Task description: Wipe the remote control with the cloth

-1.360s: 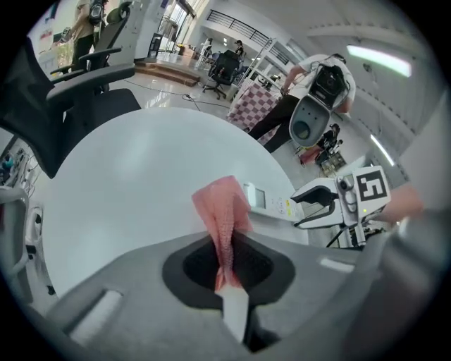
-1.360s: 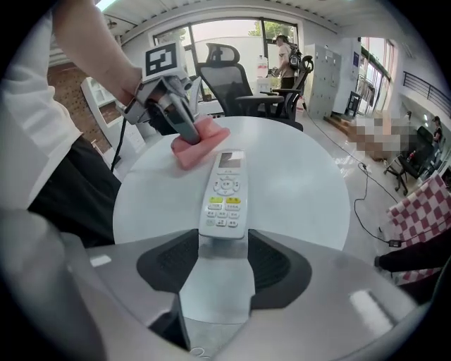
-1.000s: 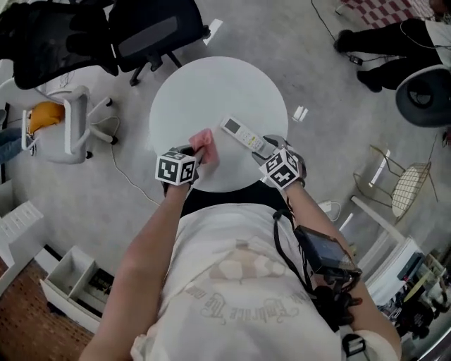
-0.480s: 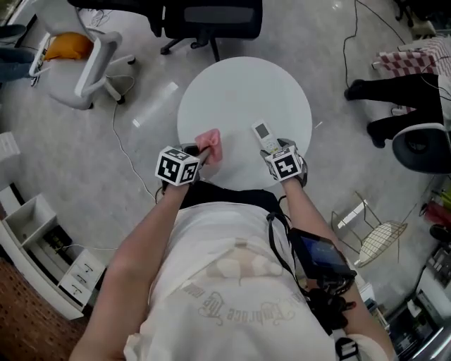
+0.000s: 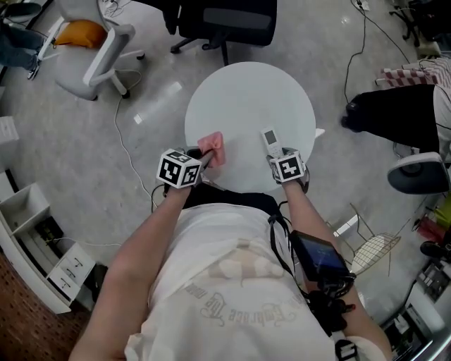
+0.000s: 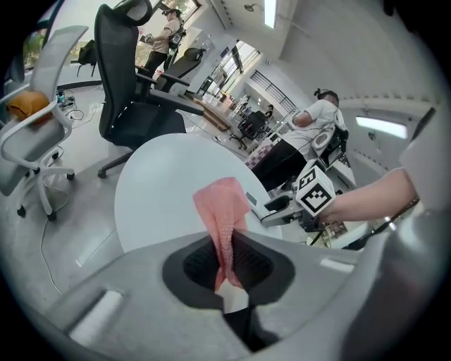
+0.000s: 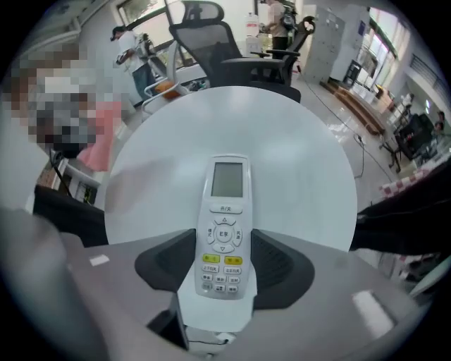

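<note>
A white remote control lies face up on the round white table, near its front edge. Its lower end sits between the jaws of my right gripper, which points steeply down. In the right gripper view both pads touch the sides of the remote control. The jaws of the right gripper have just been closing. My left gripper is shut on a pink cloth, which hangs out ahead of the left gripper over the table's front left. The cloth is apart from the remote.
A black office chair stands behind the table, and a white chair with an orange thing stands at the back left. A cable runs over the floor on the left. A seated person's dark legs are on the right, white shelving at the lower left.
The remote lay slanted to the upper left of the right gripper; now it points straight out from its jaws. The left gripper with the cloth has shifted slightly. The head view has swung.
</note>
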`<action>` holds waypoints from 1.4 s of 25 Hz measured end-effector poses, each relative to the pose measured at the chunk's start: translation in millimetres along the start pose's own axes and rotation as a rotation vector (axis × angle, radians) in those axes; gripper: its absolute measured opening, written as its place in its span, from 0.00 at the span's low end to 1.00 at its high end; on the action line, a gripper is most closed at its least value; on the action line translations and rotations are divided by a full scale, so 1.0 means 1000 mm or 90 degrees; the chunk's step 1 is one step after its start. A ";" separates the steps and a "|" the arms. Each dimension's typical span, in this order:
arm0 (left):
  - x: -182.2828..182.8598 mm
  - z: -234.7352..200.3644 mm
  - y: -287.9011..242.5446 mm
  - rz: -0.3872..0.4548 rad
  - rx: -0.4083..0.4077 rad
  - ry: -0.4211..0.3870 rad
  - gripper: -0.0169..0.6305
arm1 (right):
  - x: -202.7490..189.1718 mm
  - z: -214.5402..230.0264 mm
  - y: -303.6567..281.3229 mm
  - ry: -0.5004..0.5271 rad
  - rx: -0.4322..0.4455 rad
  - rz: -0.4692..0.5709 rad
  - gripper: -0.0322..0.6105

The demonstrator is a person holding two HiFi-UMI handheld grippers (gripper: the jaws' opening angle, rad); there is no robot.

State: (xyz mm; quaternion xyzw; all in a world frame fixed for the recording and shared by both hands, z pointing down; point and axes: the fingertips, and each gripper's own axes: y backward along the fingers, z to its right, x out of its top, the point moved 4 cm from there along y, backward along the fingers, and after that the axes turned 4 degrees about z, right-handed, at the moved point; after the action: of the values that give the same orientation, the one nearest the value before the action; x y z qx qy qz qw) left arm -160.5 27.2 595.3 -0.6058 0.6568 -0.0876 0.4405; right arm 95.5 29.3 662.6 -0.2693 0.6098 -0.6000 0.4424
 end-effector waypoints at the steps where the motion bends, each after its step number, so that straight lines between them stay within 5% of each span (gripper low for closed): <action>1: 0.000 0.002 -0.002 0.003 -0.008 0.007 0.05 | -0.004 0.001 0.000 -0.040 0.018 0.012 0.44; 9: 0.011 0.033 -0.022 0.041 -0.158 0.089 0.05 | -0.010 -0.008 0.022 -0.300 0.220 0.185 0.44; 19: 0.016 0.128 -0.005 0.054 -0.445 0.063 0.05 | 0.025 -0.059 0.154 -0.363 0.531 0.553 0.45; 27: 0.037 0.176 0.006 0.062 -0.544 0.001 0.05 | 0.033 -0.078 0.212 -0.324 0.619 0.711 0.44; 35: 0.061 0.170 0.022 0.110 -0.521 -0.015 0.05 | 0.038 -0.108 0.220 -0.260 0.608 0.696 0.44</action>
State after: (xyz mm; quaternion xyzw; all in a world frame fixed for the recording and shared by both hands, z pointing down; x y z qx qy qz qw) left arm -52.3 50.8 450.4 -0.6747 0.6805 0.2247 0.1765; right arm 29.4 79.9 428.7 0.1869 0.2358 -0.4320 0.8502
